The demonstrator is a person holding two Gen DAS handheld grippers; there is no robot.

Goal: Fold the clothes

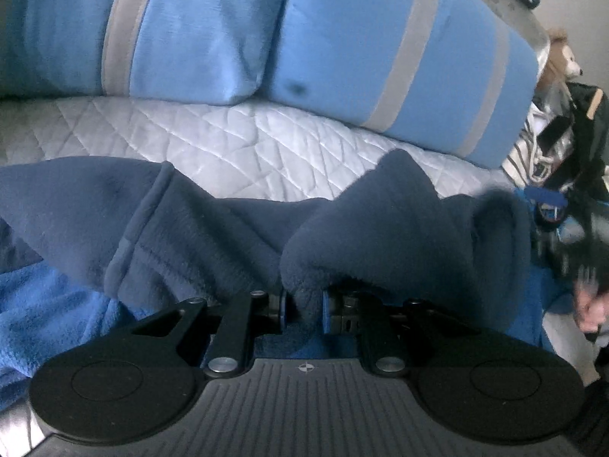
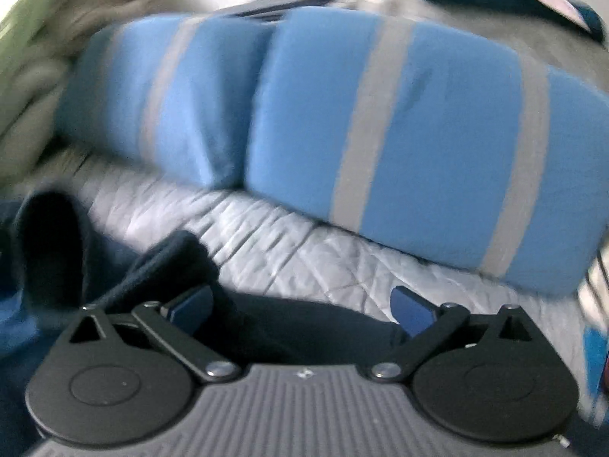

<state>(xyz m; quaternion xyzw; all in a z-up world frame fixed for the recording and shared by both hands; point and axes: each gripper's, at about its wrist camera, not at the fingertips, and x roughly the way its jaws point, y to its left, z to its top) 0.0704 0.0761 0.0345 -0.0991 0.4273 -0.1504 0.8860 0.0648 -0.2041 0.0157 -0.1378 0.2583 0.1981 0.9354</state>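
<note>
Between the closed pads of the left gripper [image 1: 303,310] a thick fold of a navy fleece garment [image 1: 228,228] is pinched; the fabric is soft, napped and rumpled, with a stitched hem seen left of the jaws; it is spread ahead of that gripper over a white quilted cover [image 1: 228,141], with a bright blue fleece [image 1: 45,316] below left; two blue pillows [image 1: 380,57] are propped beyond. Ahead of the right gripper [image 2: 302,310], held wide apart, the same garment [image 2: 297,327] is draped between the blue pads, ungripped; blur is seen.
</note>
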